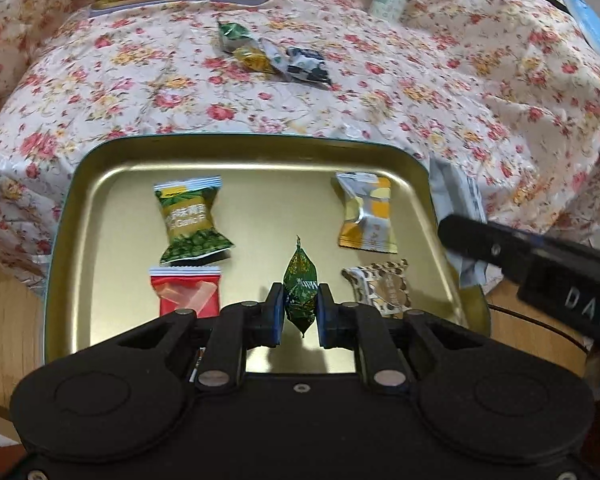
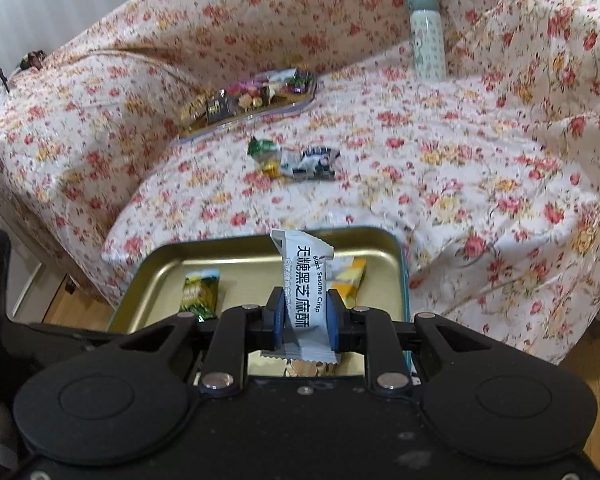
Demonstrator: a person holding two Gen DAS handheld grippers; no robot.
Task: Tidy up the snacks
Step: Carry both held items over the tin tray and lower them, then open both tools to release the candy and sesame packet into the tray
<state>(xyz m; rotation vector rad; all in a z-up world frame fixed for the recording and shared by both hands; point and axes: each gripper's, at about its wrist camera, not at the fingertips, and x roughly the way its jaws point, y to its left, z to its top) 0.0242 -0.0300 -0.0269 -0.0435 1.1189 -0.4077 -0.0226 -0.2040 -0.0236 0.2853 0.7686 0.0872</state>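
Left gripper (image 1: 299, 306): jaws narrow, clamped on a dark green packet (image 1: 299, 286), held upright over the near middle of the gold tin tray (image 1: 236, 148).
Right gripper (image 2: 302, 314): jaws narrow, pinching a white sesame crisp bar (image 2: 302, 280) on end, above the tray's near right side; seen from the left wrist as a black arm at the tray's right rim.
Already in tray: green pea packet (image 1: 192, 220) and red packet (image 1: 186, 294) to the left; yellow-orange packet (image 1: 366, 210) and brown patterned packet (image 1: 382, 286) to the right, all lying flat and apart from one another.
Tray position: on the front edge of the floral-covered sofa (image 1: 420, 92), no tabletop under it as far as visible.
Middle of seat: small heap of loose snacks (image 1: 272, 54), roughly four wrappers touching, well apart from the tray.
Far back: second tray (image 2: 252, 100) heaped with mixed snacks, beside the backrest; pale bottle (image 2: 426, 36) upright further right.
Done so far, judged: four packets sorted, two more in hand and close to placement.
Left to do, judged: release both held items, then fetch the loose heap; fate of the far tray's load unclear.
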